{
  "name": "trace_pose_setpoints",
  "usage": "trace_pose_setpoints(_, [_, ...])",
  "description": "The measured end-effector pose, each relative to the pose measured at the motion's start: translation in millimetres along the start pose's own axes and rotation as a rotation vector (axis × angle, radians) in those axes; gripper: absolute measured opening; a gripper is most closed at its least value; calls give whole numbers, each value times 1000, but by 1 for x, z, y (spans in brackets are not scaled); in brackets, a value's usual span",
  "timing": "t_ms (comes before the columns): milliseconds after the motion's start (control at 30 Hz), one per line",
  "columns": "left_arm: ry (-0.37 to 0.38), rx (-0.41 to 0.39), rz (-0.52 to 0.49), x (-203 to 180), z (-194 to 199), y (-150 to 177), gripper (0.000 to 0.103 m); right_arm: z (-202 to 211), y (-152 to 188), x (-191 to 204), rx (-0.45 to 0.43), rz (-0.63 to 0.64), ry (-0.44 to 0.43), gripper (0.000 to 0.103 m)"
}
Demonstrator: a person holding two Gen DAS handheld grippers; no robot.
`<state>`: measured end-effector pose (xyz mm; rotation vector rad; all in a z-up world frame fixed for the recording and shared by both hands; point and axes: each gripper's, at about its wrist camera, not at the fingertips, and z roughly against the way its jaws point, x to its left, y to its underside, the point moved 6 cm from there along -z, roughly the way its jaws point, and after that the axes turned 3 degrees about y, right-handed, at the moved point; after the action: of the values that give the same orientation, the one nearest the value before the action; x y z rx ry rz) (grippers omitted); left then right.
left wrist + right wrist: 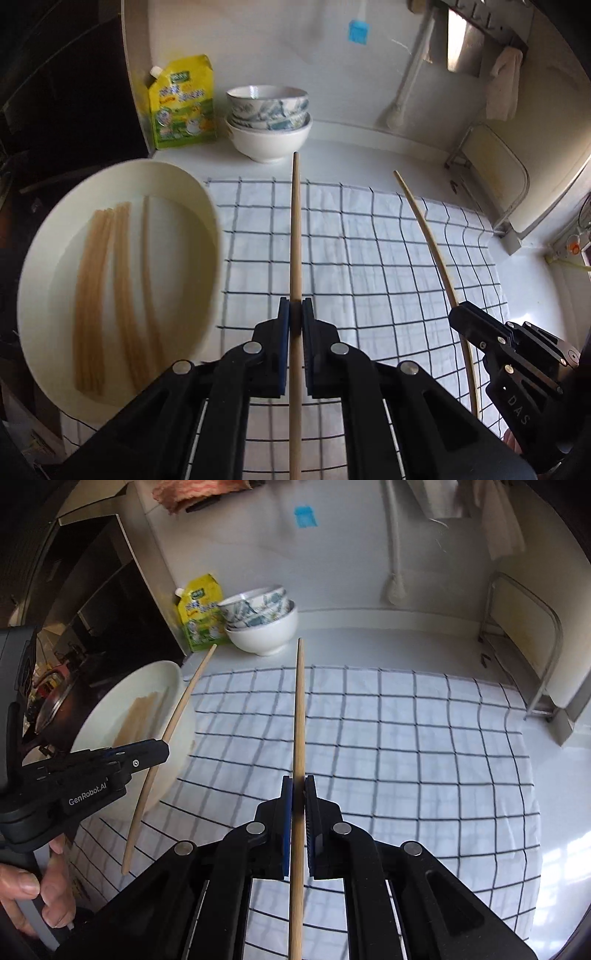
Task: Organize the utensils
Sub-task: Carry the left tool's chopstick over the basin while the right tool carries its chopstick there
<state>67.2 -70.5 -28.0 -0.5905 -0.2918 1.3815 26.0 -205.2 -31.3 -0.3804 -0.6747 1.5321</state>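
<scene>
Each slender, pale wooden chopstick [295,236] [300,716] is light, stiff and smooth (liable to pivot). The left gripper [295,314] and right gripper [298,790] each clamp one mid-shaft, above the checked cloth [369,258], beside the white plate [192,192].

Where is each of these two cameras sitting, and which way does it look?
Left wrist: on the left gripper, looking forward over its held chopstick toward the bowls; the right gripper shows.
Right wrist: on the right gripper, looking along its own chopstick; the left gripper and a hand show.
Shared: checked cloth, white plate, bowls.
</scene>
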Motion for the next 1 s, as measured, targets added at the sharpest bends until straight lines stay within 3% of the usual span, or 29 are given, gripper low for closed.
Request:
trace_pose_setpoints(200, [-91, -59, 65, 88, 29, -22, 8, -27, -39, 89, -5, 95, -102, 6])
trace_pose_setpoints(467, [-155, 4, 126, 178, 9, -20, 8, -89, -58, 176, 94, 152, -148, 6])
trace_pose_setpoints(867, [-123, 71, 155, 215, -22, -16, 8, -131, -49, 209, 187, 146, -120, 6])
trace_pose_setpoints(933, [-125, 71, 161, 217, -21, -15, 16, -132, -50, 210, 185, 148, -111, 7])
trace_pose_setpoints(1000, [-131, 68, 170, 221, -18, -14, 37, -130, -51, 209, 177, 143, -103, 14])
